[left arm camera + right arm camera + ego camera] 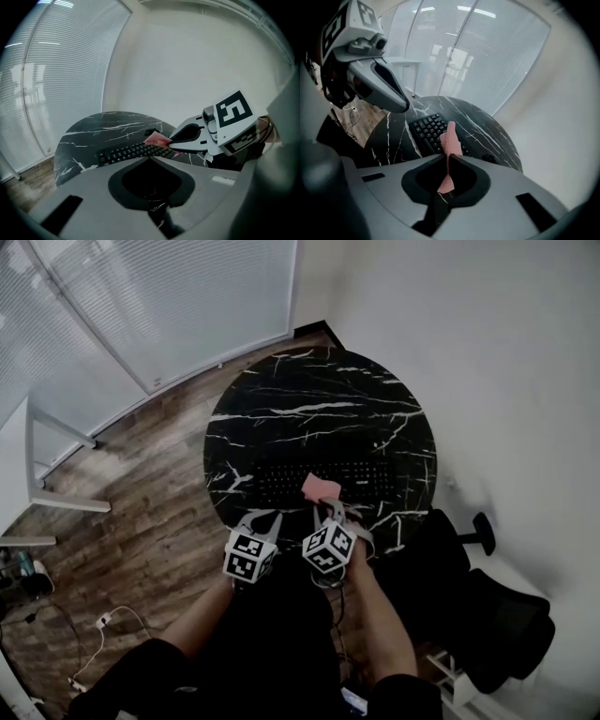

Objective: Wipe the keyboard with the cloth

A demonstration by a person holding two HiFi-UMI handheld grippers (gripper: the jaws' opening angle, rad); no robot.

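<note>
My right claw (pixel 449 157) pinching pink cloth (pixel 451 137); cloth pokes just ahead, over keyboard (pixel 424 128). Left claw (pixel 150 160) pressed together, empty, alongside. My worry: unbraced keyboard skids on table (pixel 309 399); narrow pinch lets cloth slip.

1. A round black table (pixel 309 390), veined in white, is standing close to the wall.
2. A wood floor (pixel 150 512) is spreading out to the left of the table.
3. White blinds (pixel 159 296) are covering the windows at the far left.
4. A white wall (pixel 487 334) is filling the right side.
5. A black chair (pixel 511 620) is sitting just beside the table's near right edge.
6. A white frame (pixel 56 498) is standing at the left, well apart from the table.
7. White cables (pixel 103 634) are lying on the floor at the lower left.
8. A small dark object (pixel 379 444), too small to identify, is resting on the table.
</note>
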